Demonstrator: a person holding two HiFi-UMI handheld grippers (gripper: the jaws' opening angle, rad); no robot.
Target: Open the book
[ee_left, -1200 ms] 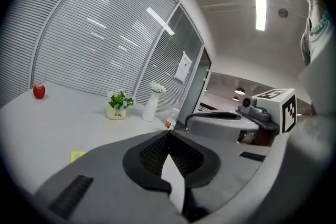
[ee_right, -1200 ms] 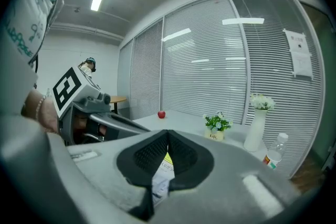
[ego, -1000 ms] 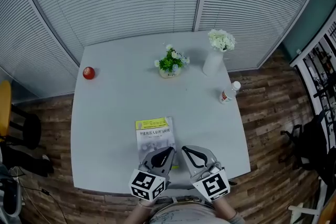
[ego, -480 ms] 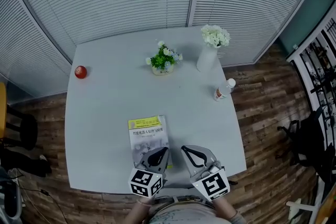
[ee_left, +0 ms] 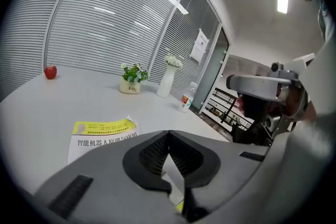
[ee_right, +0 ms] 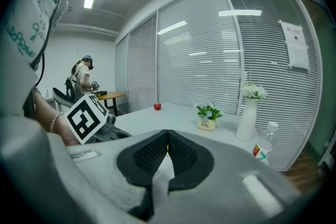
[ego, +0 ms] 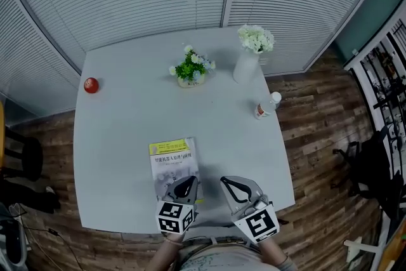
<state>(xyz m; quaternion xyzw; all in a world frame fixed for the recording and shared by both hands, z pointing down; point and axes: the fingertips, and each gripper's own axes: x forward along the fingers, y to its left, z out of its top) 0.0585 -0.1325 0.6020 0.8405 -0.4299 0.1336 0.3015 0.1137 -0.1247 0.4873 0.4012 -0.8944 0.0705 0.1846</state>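
The book (ego: 172, 158) lies shut on the white table (ego: 120, 136), near its front edge, with a yellow band across the top of its white cover. My left gripper (ego: 190, 179) hangs over the book's near right corner with its jaws shut and nothing between them. In the left gripper view the book (ee_left: 100, 134) lies just ahead and left of the left gripper (ee_left: 169, 134). My right gripper (ego: 223, 181) is to the right of the book, over bare table. It is also shut and empty in the right gripper view (ee_right: 168, 134).
At the table's back stand a red apple (ego: 91, 85), a small potted plant (ego: 190, 68) and a white vase of flowers (ego: 248, 60). A plastic bottle (ego: 266, 106) stands near the right edge. A person (ee_right: 83, 78) stands far off by another table.
My left gripper has sunk lower over the book's near end. The head view has shifted a little, and the right gripper has hardly moved.
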